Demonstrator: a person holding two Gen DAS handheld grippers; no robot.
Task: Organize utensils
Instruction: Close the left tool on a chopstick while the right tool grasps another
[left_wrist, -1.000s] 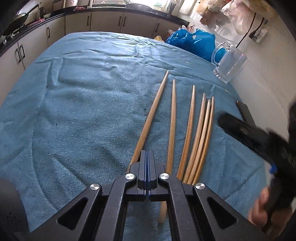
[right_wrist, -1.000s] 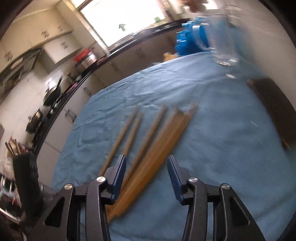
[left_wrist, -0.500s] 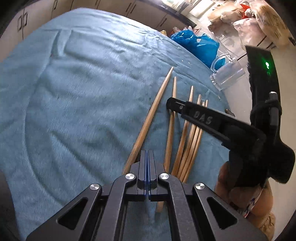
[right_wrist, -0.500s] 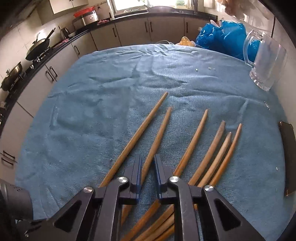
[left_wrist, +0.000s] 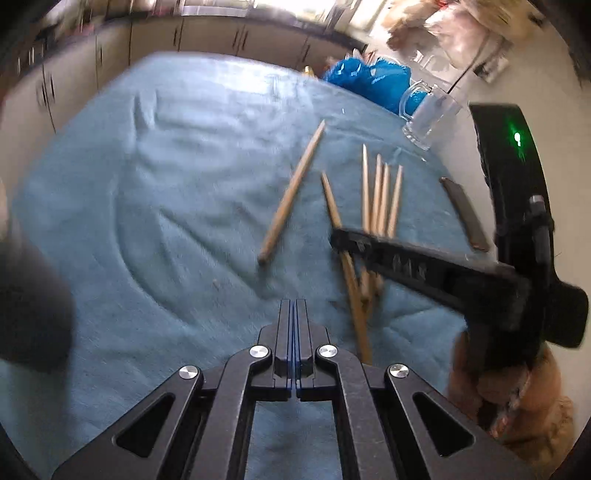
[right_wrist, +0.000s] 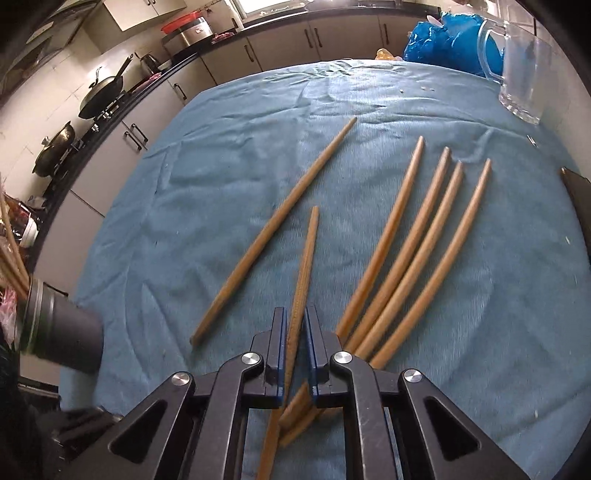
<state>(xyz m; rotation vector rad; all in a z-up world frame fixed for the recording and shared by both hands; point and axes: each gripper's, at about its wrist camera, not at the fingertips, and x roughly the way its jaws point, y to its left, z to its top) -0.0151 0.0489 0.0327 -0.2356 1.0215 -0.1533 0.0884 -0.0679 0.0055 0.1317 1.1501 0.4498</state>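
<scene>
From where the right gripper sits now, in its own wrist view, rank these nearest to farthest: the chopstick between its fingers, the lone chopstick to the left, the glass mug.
1. Chopstick between the fingers of the right gripper: clamped, centre.
2. Lone chopstick: on the cloth, left of centre, lying apart.
3. Glass mug: far right corner of the table.

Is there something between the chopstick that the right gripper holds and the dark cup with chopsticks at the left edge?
Yes, one thing. The right gripper is shut on a chopstick. A single loose chopstick lies diagonally on the blue cloth between it and the dark holder cup. Carried above the cloth, nothing else visible blocks it.
</scene>
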